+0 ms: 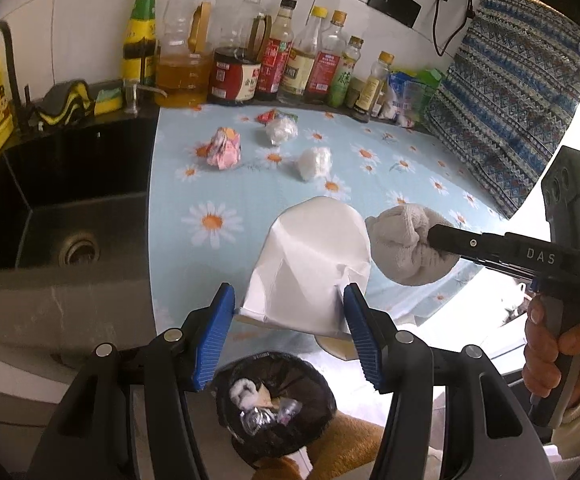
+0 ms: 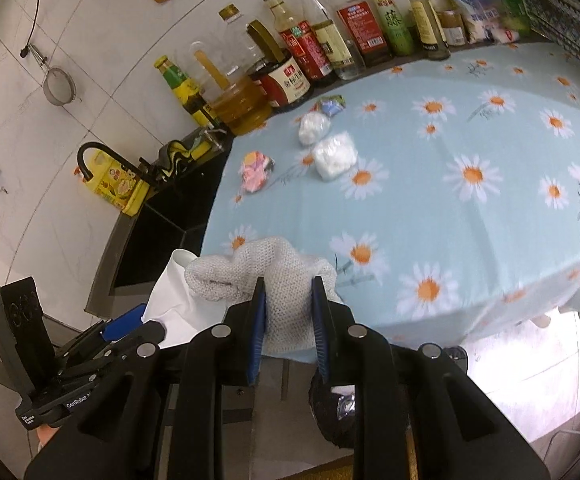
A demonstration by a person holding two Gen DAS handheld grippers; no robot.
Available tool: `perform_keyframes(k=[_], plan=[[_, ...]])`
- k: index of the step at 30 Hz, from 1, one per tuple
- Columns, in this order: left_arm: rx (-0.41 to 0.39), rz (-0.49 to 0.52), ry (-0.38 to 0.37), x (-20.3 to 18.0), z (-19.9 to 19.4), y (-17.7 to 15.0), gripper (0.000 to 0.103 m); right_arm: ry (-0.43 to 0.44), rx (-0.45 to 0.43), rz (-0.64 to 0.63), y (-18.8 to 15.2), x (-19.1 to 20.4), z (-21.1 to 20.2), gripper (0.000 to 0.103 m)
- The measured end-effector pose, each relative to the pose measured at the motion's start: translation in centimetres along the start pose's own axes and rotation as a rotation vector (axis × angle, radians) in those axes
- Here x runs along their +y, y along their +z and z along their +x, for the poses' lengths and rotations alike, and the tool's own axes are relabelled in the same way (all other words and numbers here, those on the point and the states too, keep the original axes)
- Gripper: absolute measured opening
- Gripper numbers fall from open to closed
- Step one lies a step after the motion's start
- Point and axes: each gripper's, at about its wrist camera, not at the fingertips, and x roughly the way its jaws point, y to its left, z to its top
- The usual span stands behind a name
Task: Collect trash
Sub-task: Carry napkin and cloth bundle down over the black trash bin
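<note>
**Worktop trash: holdings at the near edge**

- Left gripper [image 1: 290,320]: jaws pinching the near end of a white paper sheet [image 1: 313,256], bent into a chute or scoop. Paper sticks out past the worktop's near edge, above the bin [image 1: 276,396]. Judged light and flimsy, creases easily; best held at the folded near end, as now.
- Right gripper [image 2: 288,312]: jaws pressed onto a white cloth [image 2: 266,276], bunched into a wad. The cloth sits just right of the paper, at or touching its rim. Soft, compressible, unlikely to slip from the ribbed pads.
- Bin: black-lined, on the floor below the near edge, already holding some scraps.
- Trash left on the cloth-covered worktop [image 2: 469,240], far-left part, well apart from both grippers:
  - pink wrapper ball [image 1: 222,148], crumpled, light, springy; take across the middle.
  - white wad [image 1: 314,163], nearest of the group; soft, light, and may be plastic-wrapped, so perhaps slick.
  - second white wad [image 1: 281,130], farther back, same kind.
  - red-green wrapper [image 1: 272,115], just behind it, flat and thin; probably hardest to pinch, easier swept.
- Surround: sink [image 1: 62,216] to the left; bottles [image 1: 250,52] along the far wall.
</note>
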Motion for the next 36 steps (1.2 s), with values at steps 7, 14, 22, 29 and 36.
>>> perform_keyframes(k=[7,14,22,29,36], plan=[[0.071,-0.016,-0.021,0.1,1.0,-3.6,0.054,-0.035,0.072,0.034,-3.9,-1.2,0.8,0.023],[0.149,-0.036,-0.038,0.2,2.4,-6.8,0.054,-0.075,0.166,0.071,-8.1,-3.3,1.9,0.023],[0.241,-0.062,-0.034,0.6,4.7,-9.8,0.054,-0.099,0.256,0.105,-11.2,-5.5,4.1,0.023],[0.335,-0.099,-0.020,1.5,7.5,-12.8,0.054,-0.114,0.331,0.132,-13.2,-7.3,6.8,0.023],[0.430,-0.156,-0.007,2.9,10.7,-15.6,0.054,-0.127,0.388,0.176,-15.0,-9.1,9.4,0.023]])
